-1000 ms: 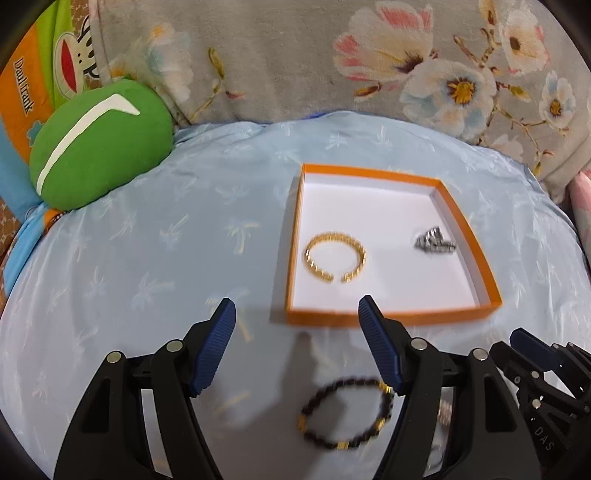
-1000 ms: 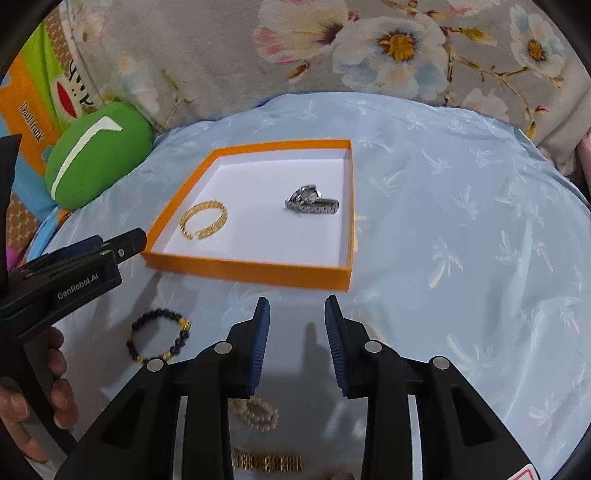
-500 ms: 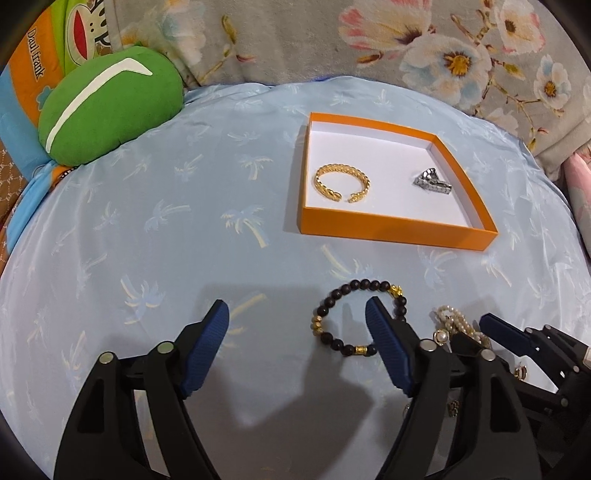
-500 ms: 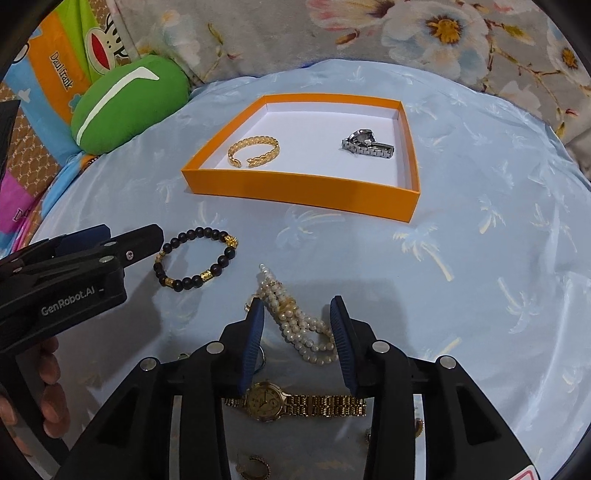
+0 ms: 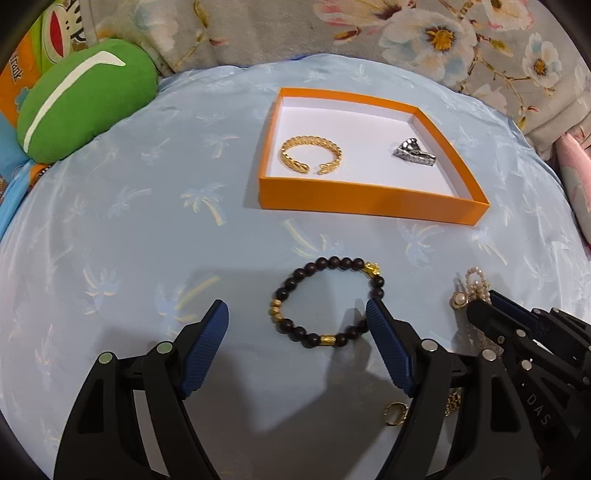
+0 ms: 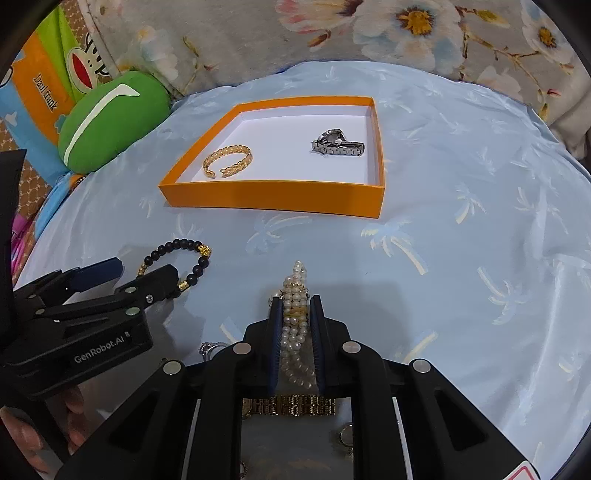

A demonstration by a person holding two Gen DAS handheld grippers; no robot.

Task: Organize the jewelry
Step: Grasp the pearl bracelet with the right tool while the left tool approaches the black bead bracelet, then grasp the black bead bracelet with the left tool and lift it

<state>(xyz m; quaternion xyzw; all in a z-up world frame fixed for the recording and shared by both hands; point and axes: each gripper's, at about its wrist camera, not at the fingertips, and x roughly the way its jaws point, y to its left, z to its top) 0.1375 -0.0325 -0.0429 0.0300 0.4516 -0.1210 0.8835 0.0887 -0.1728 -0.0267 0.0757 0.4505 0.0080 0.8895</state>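
An orange box (image 5: 369, 199) (image 6: 273, 197) on the light blue cloth holds a gold cuff bracelet (image 5: 310, 159) (image 6: 228, 161) and a silver watch band (image 5: 413, 154) (image 6: 338, 144). A dark bead bracelet (image 5: 325, 301) (image 6: 177, 264) lies in front of the box. My left gripper (image 5: 297, 321) is open with the bead bracelet between its fingertips. My right gripper (image 6: 295, 306) is shut on a pearl bracelet (image 6: 295, 325) (image 5: 471, 288) that lies on the cloth.
A gold watch (image 6: 291, 404) and small rings (image 5: 395, 413) lie near me. A green cushion (image 5: 81, 110) sits at the far left. Floral fabric (image 6: 332, 33) rises behind the cloth.
Both grippers pulled back from the box and came down toward the loose jewelry. The right gripper's fingers closed on the pearl bracelet. The left gripper stayed open over the bead bracelet.
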